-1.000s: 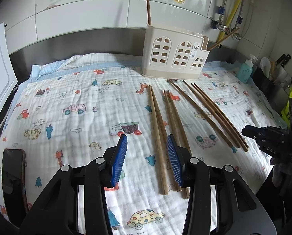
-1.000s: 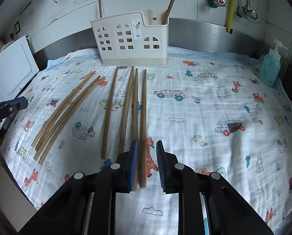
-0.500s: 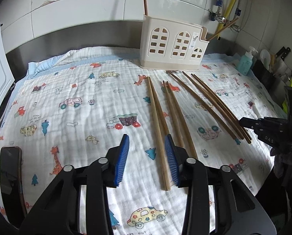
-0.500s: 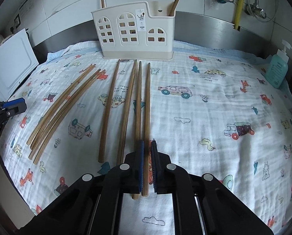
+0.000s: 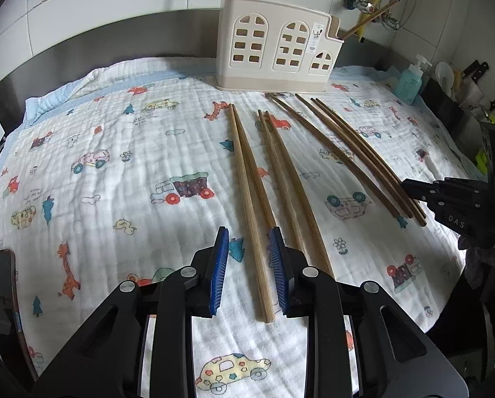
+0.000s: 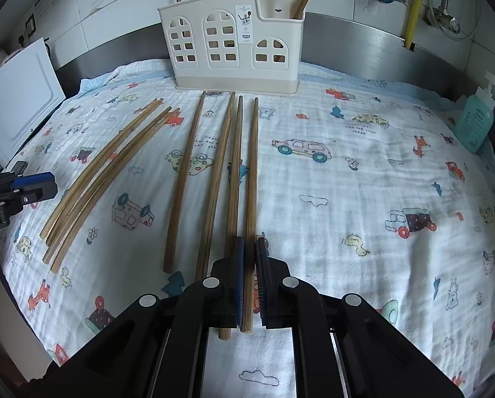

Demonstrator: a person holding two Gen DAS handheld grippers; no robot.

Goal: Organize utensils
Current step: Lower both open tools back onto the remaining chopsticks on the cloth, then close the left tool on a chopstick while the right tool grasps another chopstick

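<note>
**A:** What is on the left side?

**B:** A dark phone [image 5: 0,295] lies at the left edge of the cloth [image 5: 114,139]. Then comes lots of bare cloth with room to move. A white board [image 6: 18,106] leans at the wall.

**A:** Where are the chopsticks?

**B:** In the middle, in rows that point to the cream holder [image 6: 230,43] at the back. Two sticks stand in it already. A soap bottle [image 6: 474,119] sits far right, near the cloth's edge.

**A:** What is the left gripper [image 5: 249,268] doing?

**B:** Its blue pads are closing. One chopstick [image 5: 247,199] lies between them, but they do not touch it yet.

**A:** And the right gripper [image 6: 249,282]?

**B:** It is pinching the rightmost chopstick [image 6: 252,172] near its close end.
</note>
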